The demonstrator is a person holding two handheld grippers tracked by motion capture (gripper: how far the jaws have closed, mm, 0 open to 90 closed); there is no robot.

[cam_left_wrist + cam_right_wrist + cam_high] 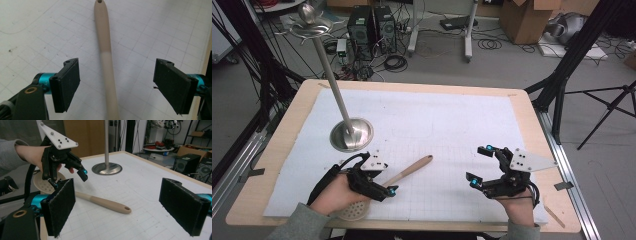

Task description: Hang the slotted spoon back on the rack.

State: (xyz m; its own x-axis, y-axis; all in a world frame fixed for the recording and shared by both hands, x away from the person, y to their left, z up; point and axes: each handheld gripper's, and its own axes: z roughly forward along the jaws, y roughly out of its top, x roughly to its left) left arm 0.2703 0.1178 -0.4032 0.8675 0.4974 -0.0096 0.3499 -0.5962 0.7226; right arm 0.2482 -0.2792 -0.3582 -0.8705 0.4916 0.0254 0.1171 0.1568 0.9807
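Two hand-held grippers sit low at the near edge of the table (297,112). The left gripper (384,181) hovers over the skimmer spoon (409,170), jaws parted and straddling its handle without touching; the spoon lies on the white mat, handle pointing far-right, between the grippers. The right gripper (479,165), well apart on the right, is released, nothing between its pads. The left hand (334,195) covers much of the spoon's perforated bowl. The metal stand (351,132) rises far-left.
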